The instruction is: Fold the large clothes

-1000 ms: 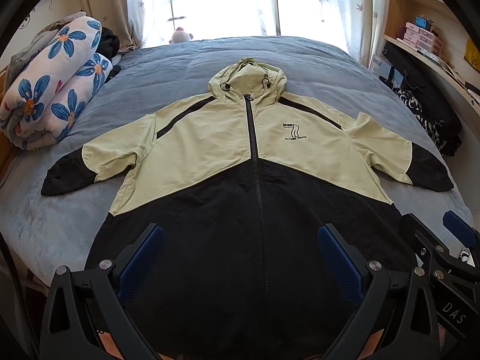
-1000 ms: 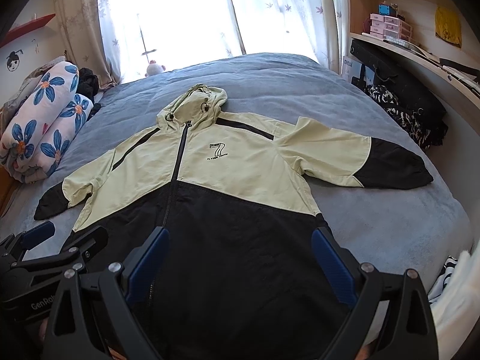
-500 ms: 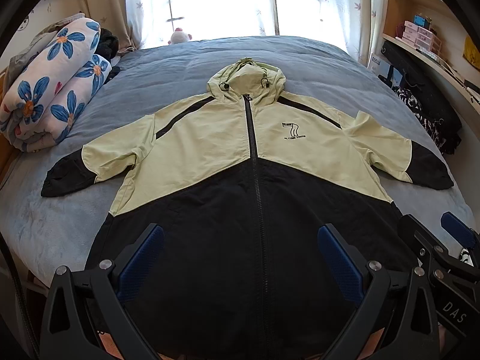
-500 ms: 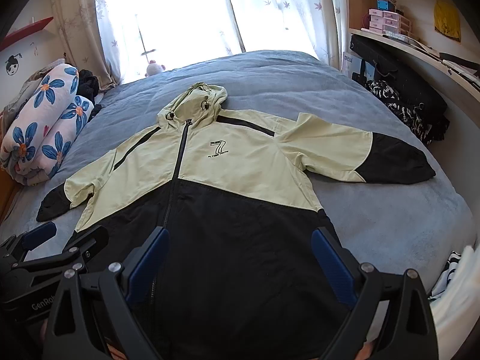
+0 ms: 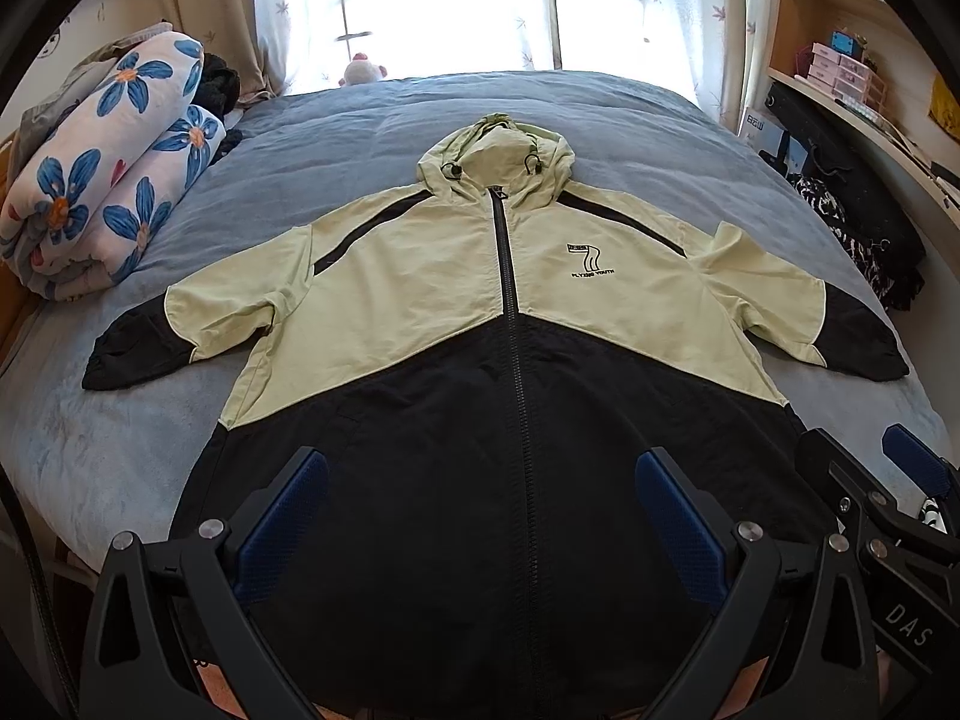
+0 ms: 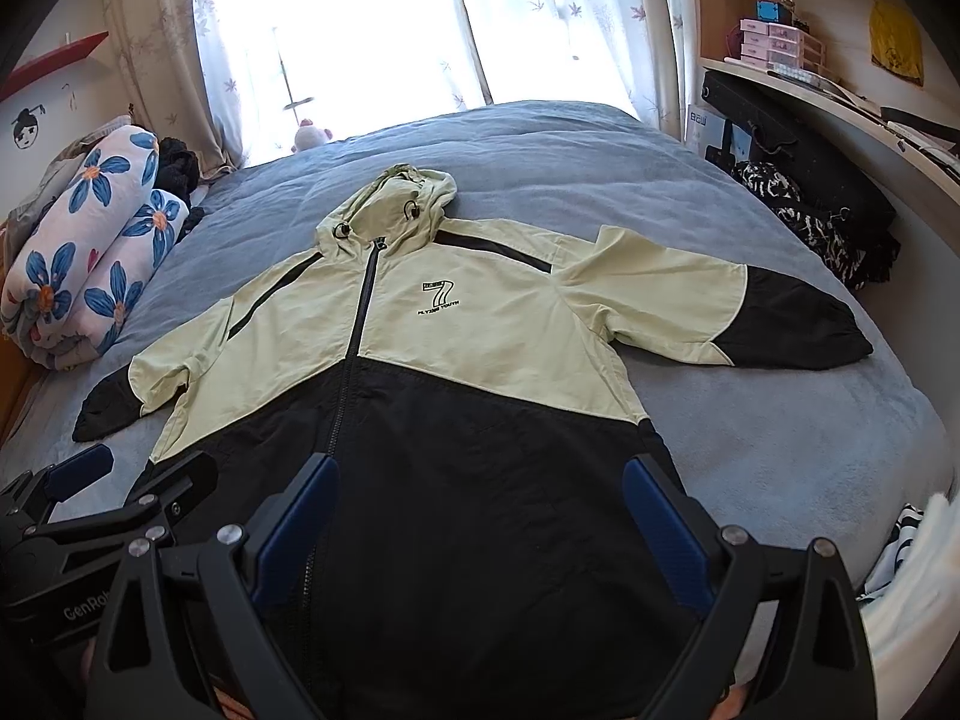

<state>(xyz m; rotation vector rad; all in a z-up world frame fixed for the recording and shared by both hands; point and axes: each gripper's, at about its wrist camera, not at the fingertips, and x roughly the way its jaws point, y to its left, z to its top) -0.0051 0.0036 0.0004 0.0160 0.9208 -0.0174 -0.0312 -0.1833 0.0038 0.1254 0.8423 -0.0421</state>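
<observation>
I had the jacket (image 5: 510,360) lying flat and face up on the bed (image 5: 120,450), zipped, hood toward the window (image 5: 444,0) and both sleeves spread out to the sides. My left claw (image 5: 480,510) hung over the black lower half near the hem with its jaws wide apart and nothing between them, and my right claw (image 6: 474,516) hung beside it over the same dark part, just as wide and empty. A rolled flowered quilt (image 5: 102,180) sat at the bed's left edge, well apart from the jacket.
</observation>
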